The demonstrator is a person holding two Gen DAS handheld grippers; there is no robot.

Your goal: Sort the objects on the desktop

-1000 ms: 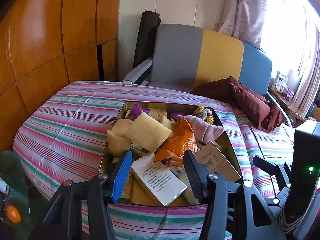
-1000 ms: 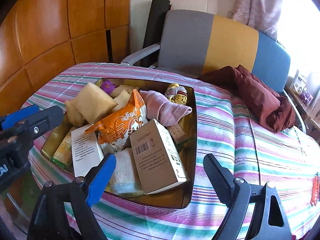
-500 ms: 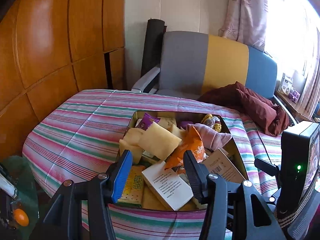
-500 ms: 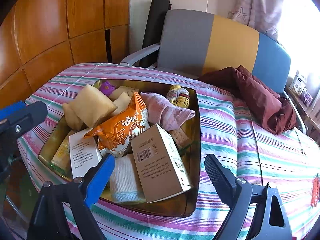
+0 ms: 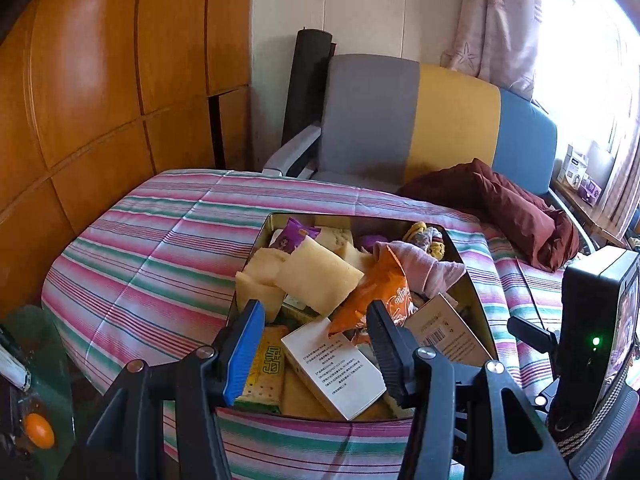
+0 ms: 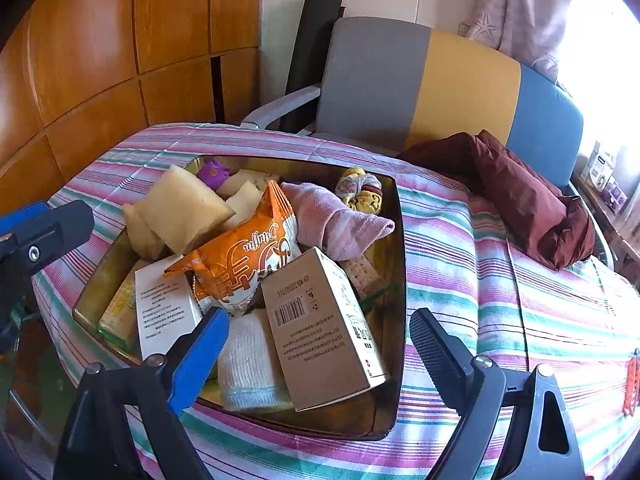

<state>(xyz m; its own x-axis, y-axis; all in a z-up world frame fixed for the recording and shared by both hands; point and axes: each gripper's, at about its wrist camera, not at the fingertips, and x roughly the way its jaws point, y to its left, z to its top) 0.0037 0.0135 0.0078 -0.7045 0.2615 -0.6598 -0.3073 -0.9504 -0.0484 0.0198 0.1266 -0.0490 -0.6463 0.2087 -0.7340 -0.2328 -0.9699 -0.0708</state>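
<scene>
A round table under a pink, green and white striped quilted cloth [image 6: 460,240] carries everything. Just ahead of both claws, a shallow golden metal tray [image 6: 394,280] heaped with packets and boxes sits on the cloth. Farther off, right of the right claw, lies a crumpled maroon cloth bundle [image 6: 520,196].

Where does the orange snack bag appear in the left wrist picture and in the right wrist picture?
Left wrist: the orange snack bag sits lower centre, just above the right finger.
Right wrist: the bag lies left of centre, in the tray.
Shared landmark: pink towel beside the bag.
</scene>
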